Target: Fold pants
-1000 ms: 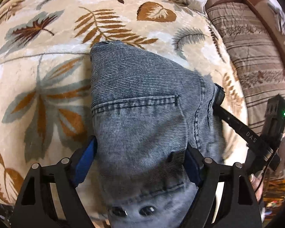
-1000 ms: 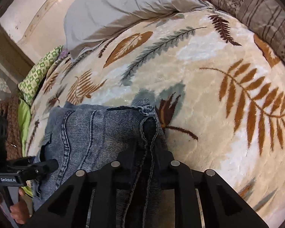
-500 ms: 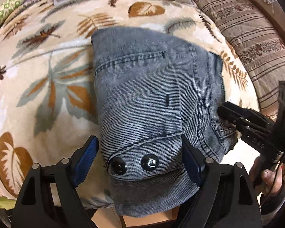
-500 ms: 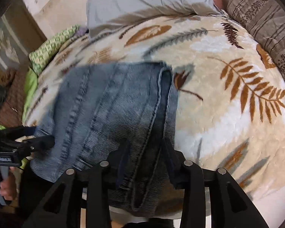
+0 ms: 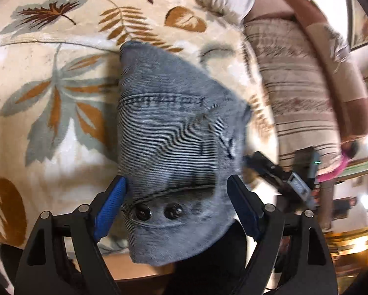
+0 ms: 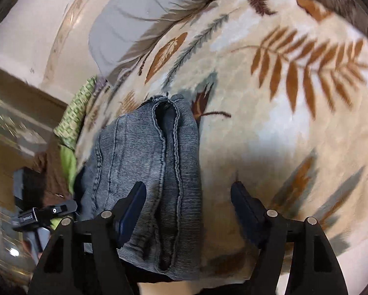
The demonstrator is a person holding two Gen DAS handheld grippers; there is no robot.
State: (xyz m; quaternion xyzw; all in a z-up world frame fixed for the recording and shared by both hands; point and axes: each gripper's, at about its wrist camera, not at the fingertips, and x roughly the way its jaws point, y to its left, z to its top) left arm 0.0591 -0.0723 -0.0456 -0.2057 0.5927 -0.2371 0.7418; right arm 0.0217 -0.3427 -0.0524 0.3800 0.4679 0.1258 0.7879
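Note:
Grey-blue denim pants [image 5: 169,132] lie folded in a compact bundle on a leaf-print blanket [image 5: 49,113], the waistband with two dark buttons [image 5: 159,212] hanging over the bed's near edge. My left gripper [image 5: 177,204] is open, its blue pads either side of the waistband end. In the right wrist view the pants [image 6: 149,162] show their seamed side edge. My right gripper [image 6: 187,211] is open, its left pad over the denim and its right pad over the blanket [image 6: 282,113].
A grey pillow [image 6: 134,17] lies at the head of the bed. A striped brown quilt [image 5: 297,86] is beside the blanket. Green patterned cloth [image 6: 76,115] sits at the bed's far side. The other gripper appears in each view [image 5: 282,177] [image 6: 44,216].
My right gripper, shut on the pants' edge a second ago, has opened and let go. The left gripper stays open around the waistband; both views shifted and the bundle looks more compact.

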